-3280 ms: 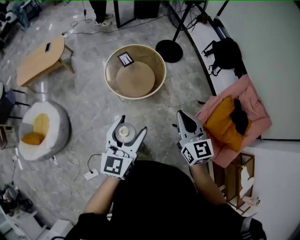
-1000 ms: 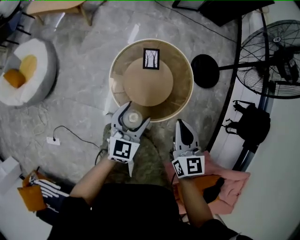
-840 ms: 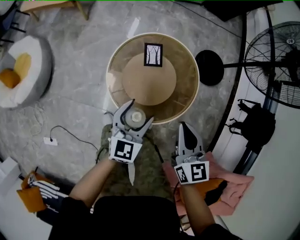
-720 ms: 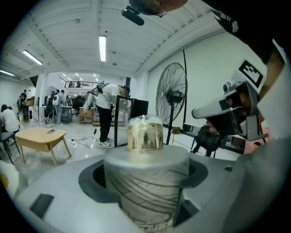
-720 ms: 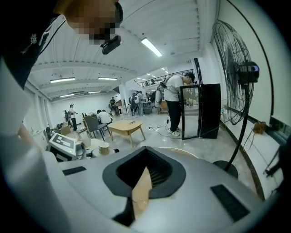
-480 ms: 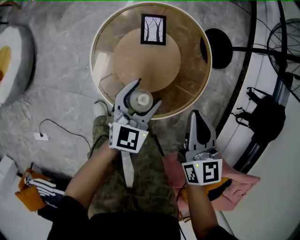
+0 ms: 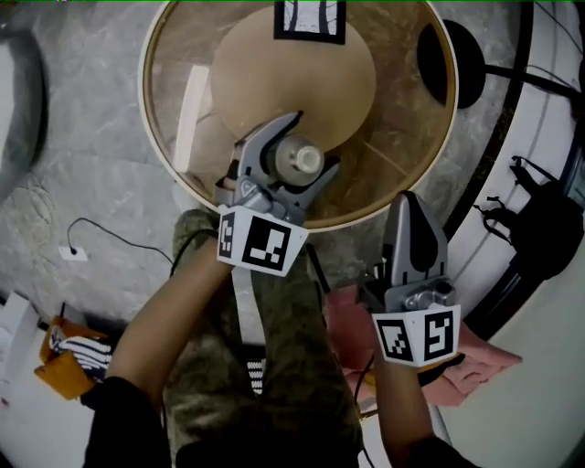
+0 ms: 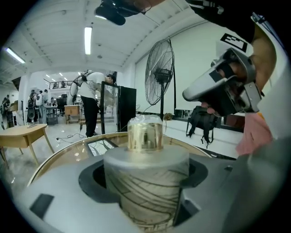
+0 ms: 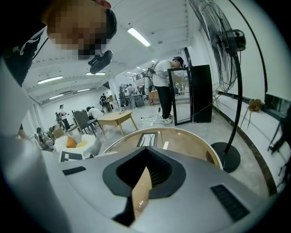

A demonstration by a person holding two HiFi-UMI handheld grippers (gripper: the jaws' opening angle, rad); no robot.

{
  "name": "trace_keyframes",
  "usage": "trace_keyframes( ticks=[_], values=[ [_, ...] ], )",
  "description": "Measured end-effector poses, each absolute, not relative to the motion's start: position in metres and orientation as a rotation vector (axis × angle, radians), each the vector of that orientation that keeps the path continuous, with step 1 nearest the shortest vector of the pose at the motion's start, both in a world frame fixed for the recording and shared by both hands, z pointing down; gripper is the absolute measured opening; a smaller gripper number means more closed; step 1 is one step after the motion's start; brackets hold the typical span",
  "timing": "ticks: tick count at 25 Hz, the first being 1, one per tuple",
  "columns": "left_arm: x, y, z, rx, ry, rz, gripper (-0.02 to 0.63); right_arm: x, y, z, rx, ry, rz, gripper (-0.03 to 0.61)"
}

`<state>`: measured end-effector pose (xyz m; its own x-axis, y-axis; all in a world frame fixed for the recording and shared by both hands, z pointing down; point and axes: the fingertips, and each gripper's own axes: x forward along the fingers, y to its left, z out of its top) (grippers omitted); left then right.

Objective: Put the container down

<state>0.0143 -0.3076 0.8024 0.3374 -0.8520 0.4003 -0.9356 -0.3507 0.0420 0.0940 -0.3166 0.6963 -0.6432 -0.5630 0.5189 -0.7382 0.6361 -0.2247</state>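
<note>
The container (image 7: 298,161) is a squat grey jar with dark line patterning and a clear, gold-tinted knob (image 8: 144,133) on its lid. My left gripper (image 7: 309,146) is shut on the container (image 8: 146,189), holding it upright over the near part of the round glass table (image 7: 416,160), just inside the wooden rim. My right gripper (image 7: 414,212) is shut with nothing in it, its tip at the table's near right edge. In the right gripper view its jaws (image 9: 144,179) meet in front of the table. The right gripper (image 8: 217,89) also shows in the left gripper view.
A framed picture (image 7: 310,18) lies at the table's far side, above a round wooden disc (image 7: 292,78). A standing fan (image 8: 160,72) with a black base (image 7: 446,55) is at the right. A black bag (image 7: 547,239) and pink cloth (image 7: 477,364) lie right of me.
I have come closer to the table. The left gripper has carried the container forward from the rim to over the glass. The right gripper stays shut near the edge.
</note>
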Motion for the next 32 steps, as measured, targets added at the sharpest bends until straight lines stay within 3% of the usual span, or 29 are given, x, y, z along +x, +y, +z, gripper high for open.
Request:
trace_keyframes(
  ticks=[14,32],
  values=[
    [0.021,-0.337,0.855,2.222,-1.627,0.462,0.350,0.115,-0.331,0.754,0.986,-2.407,0.599,0.021],
    [0.023,-0.321,0.871,2.197,-1.574,0.678,0.353,0.129,-0.345,0.738,1.041,-2.416,0.624,0.021]
  ],
)
